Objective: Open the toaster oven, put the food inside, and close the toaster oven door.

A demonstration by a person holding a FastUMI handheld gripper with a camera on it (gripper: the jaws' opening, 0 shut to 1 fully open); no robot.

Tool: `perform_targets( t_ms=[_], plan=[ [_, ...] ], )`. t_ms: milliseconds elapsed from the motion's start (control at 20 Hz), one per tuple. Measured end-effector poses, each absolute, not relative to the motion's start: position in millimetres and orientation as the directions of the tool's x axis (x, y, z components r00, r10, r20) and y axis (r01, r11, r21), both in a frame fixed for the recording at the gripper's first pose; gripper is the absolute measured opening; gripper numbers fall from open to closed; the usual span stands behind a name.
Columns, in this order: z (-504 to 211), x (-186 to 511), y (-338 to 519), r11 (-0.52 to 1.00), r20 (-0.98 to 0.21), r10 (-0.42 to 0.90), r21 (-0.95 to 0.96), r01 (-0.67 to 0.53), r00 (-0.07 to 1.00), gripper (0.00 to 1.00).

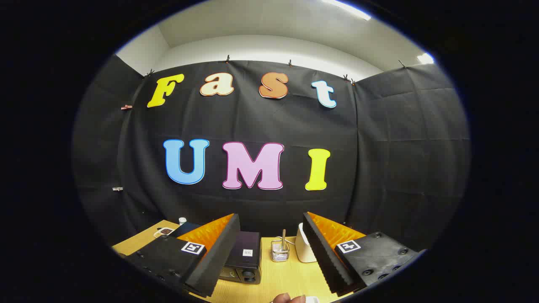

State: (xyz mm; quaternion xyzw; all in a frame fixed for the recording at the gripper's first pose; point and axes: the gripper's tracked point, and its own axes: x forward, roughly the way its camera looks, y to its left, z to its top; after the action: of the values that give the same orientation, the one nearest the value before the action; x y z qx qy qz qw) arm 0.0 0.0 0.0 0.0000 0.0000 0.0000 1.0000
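Observation:
A black toaster oven (244, 259) stands on the wooden table (286, 277), just ahead of my left finger and partly hidden behind it. I see its top and the knobs on its front right; its door is hidden. My gripper (269, 263) is held high above the table with its fingers wide apart and nothing between them. A bit of food (290, 299) shows at the near table edge between the fingers, next to something white.
A small wire holder (279, 251) with a stick in it stands right of the oven. A white container (304, 248) sits beside it, behind my right finger. At the far left of the table lie a small dish (165, 231) and a small white bottle (182, 220).

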Motion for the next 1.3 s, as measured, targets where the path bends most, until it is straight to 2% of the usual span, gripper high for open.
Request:
perform_targets(
  t_ms=[1300],
  plan=[
    [-9.0, -1.7, 13.3, 1.0, -0.023, 0.007, -0.005, -0.007, 1.0, 0.98]
  ],
)
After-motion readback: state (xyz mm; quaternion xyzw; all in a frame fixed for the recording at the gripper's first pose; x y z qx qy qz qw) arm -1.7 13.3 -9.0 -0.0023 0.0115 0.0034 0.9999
